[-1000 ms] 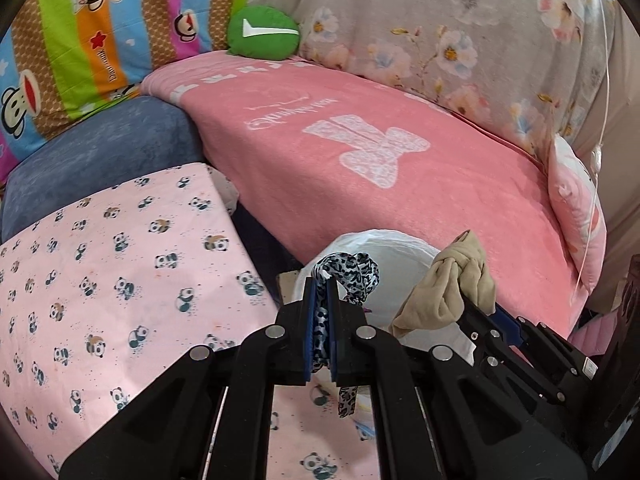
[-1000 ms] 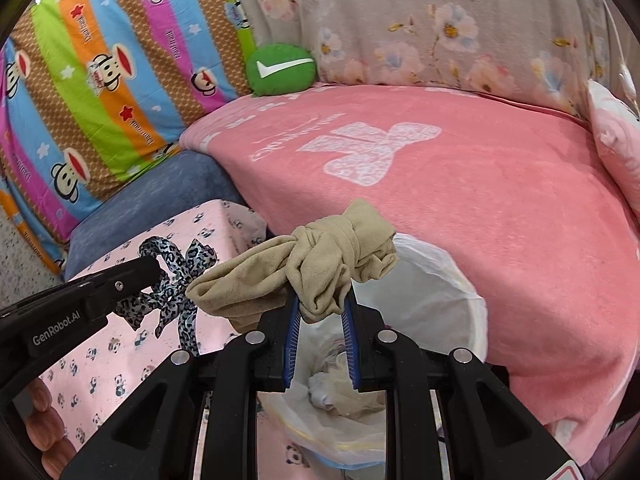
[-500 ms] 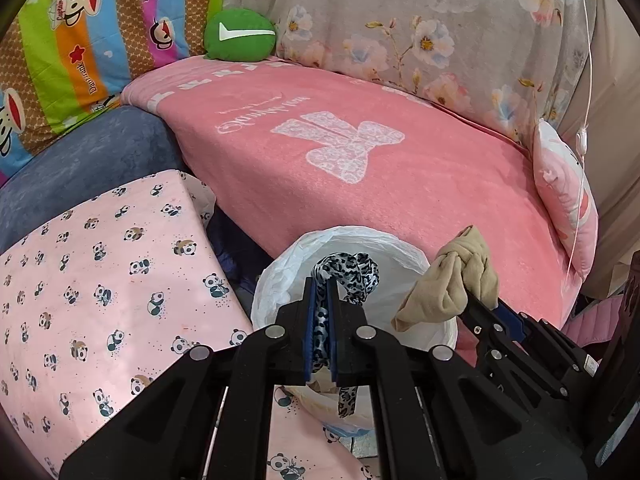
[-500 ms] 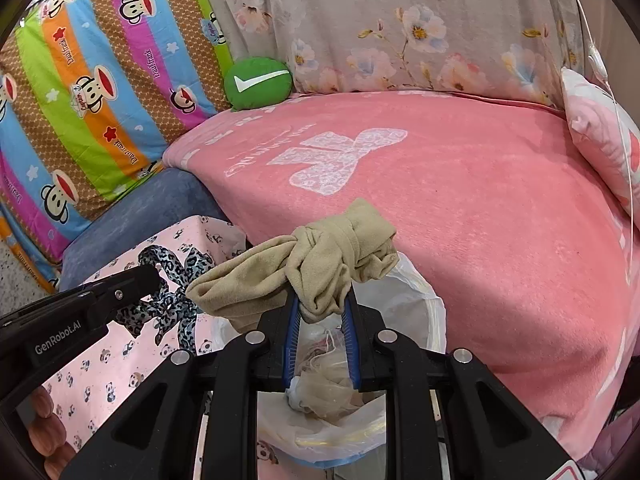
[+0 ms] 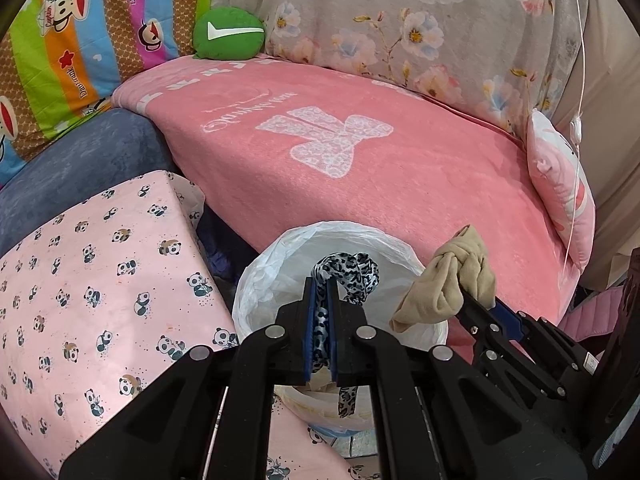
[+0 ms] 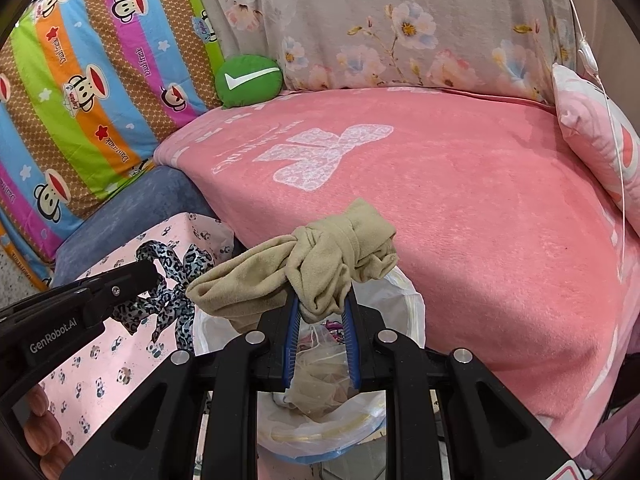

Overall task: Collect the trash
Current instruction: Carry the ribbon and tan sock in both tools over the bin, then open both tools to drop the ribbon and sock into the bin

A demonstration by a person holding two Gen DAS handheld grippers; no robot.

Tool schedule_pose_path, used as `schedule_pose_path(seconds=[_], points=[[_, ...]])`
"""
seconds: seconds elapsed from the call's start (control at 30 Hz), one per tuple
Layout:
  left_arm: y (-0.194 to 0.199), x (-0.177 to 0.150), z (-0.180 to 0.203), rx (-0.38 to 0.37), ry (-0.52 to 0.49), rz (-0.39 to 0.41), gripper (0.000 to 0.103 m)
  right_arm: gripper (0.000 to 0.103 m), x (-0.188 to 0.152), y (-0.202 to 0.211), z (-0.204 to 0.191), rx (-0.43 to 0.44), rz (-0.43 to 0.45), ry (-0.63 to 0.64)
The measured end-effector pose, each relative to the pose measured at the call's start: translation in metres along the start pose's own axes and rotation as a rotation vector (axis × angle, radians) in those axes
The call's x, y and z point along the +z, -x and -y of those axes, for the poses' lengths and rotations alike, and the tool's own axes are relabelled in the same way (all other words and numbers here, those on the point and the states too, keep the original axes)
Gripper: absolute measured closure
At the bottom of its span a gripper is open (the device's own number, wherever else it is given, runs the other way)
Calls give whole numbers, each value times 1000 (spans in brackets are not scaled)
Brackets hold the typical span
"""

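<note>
Nearest, a panda-print pink sheet (image 5: 92, 288) lies beside a white-lined trash bin (image 5: 280, 256) standing against the bed's pink blanket (image 5: 400, 184). Above the bin's mouth, the left claw (image 5: 320, 320) is narrowed tight on a leopard-print scrunchie (image 5: 352, 274); the right claw (image 6: 320, 320) pinches a knotted beige cloth (image 6: 320, 260). Farther back, a green cushion (image 6: 248, 80) leans on striped and floral bedding.

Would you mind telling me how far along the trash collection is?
Done: some scraps already lie in the lined bin. In hand: the left hand-held gripper clamps a leopard-print ribbon, the right hand-held gripper a knotted beige cloth, both above the bin. Left: dropping both in.
</note>
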State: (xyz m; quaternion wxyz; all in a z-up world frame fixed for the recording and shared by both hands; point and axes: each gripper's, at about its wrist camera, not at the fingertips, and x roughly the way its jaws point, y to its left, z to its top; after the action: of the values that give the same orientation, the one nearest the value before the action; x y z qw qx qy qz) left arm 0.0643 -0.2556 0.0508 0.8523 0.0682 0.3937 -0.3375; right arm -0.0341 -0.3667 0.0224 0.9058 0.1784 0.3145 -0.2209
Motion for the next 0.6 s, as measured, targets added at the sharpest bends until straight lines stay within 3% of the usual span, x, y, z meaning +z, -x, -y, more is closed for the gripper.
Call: schedule_pose_path(seconds=[0.43,0.5,0.57,0.6], points=[[1,2,0,13,2,15,96,84,-1,0,-1,0,1,6],[1,2,-2,15,11,14,89,84,-1,0,-2,1,1,5],[2,3,-6,25,21,20,62,83,-1,0,-3,1,1,6],[4,3,-7,35,26,30,54,81,-1,-1,-3,2,1,8]])
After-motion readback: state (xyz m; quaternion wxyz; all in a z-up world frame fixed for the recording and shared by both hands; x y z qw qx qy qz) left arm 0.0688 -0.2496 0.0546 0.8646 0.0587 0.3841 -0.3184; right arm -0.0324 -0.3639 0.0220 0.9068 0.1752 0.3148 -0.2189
